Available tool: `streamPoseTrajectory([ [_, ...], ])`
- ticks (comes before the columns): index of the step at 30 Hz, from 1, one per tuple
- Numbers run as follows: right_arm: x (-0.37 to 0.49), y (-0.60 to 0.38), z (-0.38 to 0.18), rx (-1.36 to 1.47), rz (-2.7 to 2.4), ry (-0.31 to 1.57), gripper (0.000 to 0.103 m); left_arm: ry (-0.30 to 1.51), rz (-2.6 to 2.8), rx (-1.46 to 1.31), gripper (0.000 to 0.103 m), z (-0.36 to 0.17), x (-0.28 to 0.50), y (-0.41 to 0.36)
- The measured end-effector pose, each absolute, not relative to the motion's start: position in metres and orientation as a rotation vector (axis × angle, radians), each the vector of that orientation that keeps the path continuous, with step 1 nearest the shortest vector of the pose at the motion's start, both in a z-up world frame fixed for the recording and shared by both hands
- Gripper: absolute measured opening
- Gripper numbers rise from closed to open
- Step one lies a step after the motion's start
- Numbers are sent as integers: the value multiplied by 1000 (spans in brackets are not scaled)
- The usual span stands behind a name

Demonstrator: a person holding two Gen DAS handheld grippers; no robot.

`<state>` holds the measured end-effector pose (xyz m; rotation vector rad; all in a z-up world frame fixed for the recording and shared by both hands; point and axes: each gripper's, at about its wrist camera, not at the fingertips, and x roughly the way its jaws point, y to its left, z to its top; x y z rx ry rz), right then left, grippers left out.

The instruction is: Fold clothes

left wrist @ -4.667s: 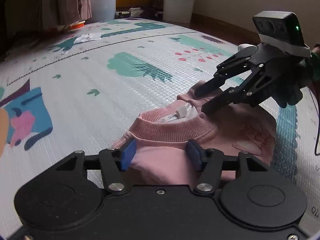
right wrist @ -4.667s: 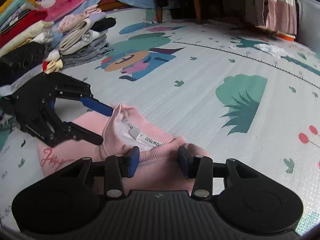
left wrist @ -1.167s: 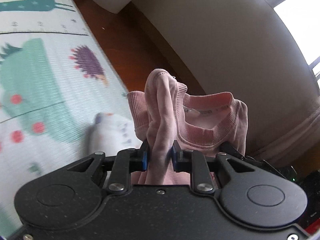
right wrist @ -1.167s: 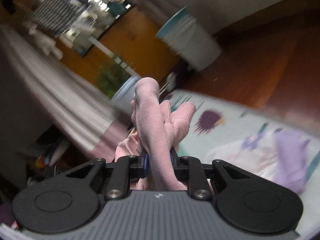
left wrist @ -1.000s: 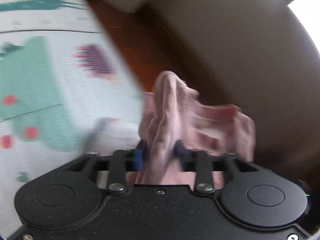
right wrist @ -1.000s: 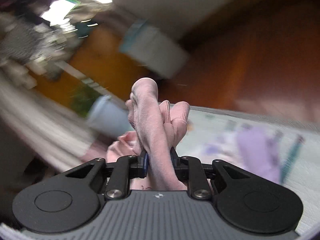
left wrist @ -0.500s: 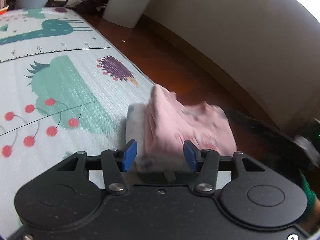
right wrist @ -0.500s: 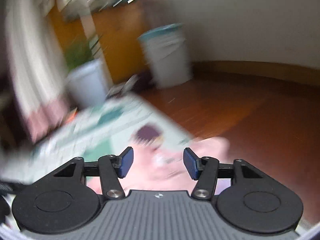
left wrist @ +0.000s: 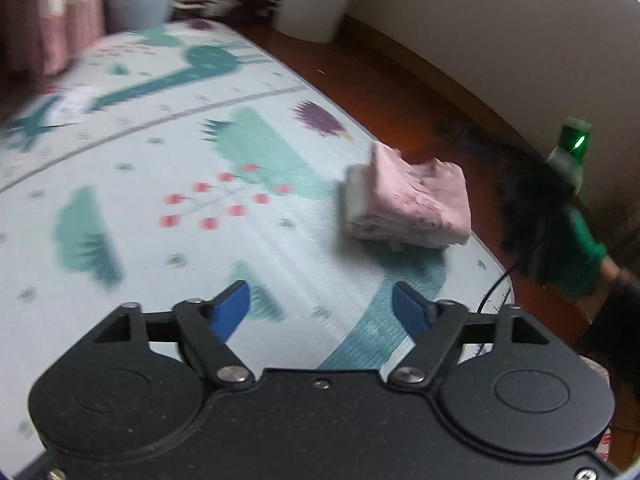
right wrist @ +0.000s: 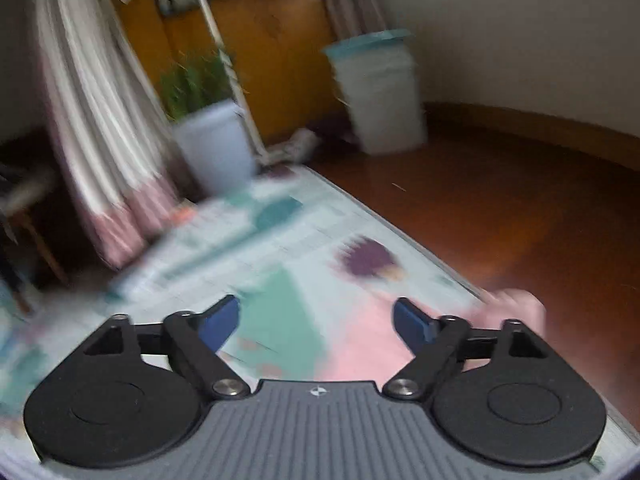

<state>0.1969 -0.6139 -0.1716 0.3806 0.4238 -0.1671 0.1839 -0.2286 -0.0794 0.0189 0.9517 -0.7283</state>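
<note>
The folded pink sweatshirt lies on top of a small stack of folded clothes near the right edge of the play mat. My left gripper is open and empty, well back from the stack. My right gripper is open and empty; blurred pink cloth shows low between and right of its fingers. In the left wrist view the right gripper is a dark blur just right of the stack, with a green light.
Wooden floor borders the mat on the right, then a wall. White buckets and a planter stand past the mat's far end, beside a striped curtain. A black cable hangs off the mat edge.
Both grippers carried the folded sweatshirt to the mat's right edge, opened and let it go onto the stack. Since half a second ago both have pulled back from it and opened wider.
</note>
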Motion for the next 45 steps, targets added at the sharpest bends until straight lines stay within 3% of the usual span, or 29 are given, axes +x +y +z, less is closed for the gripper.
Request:
streamPoseTrajectory([
  [2, 197, -582, -120, 319, -123, 391, 103, 935, -669, -16, 82, -53, 167, -193],
  [7, 175, -499, -8, 233, 43, 343, 103, 856, -426, 16, 95, 13, 118, -125],
  [9, 158, -465, 25, 194, 78, 350, 103, 859, -307, 14, 103, 38, 100, -101],
  [15, 103, -358, 75, 82, 224, 558, 103, 737, -199, -88, 103, 76, 44, -25],
  [18, 77, -305, 76, 46, 233, 672, 103, 732, -133, -127, 103, 67, 24, -1],
  [26, 13, -229, 3, 93, 171, 971, 103, 986, -89, -130, 103, -1, 16, 1],
  [45, 20, -203, -19, 83, 158, 1011, 103, 989, -11, -44, 103, -10, 11, -1],
])
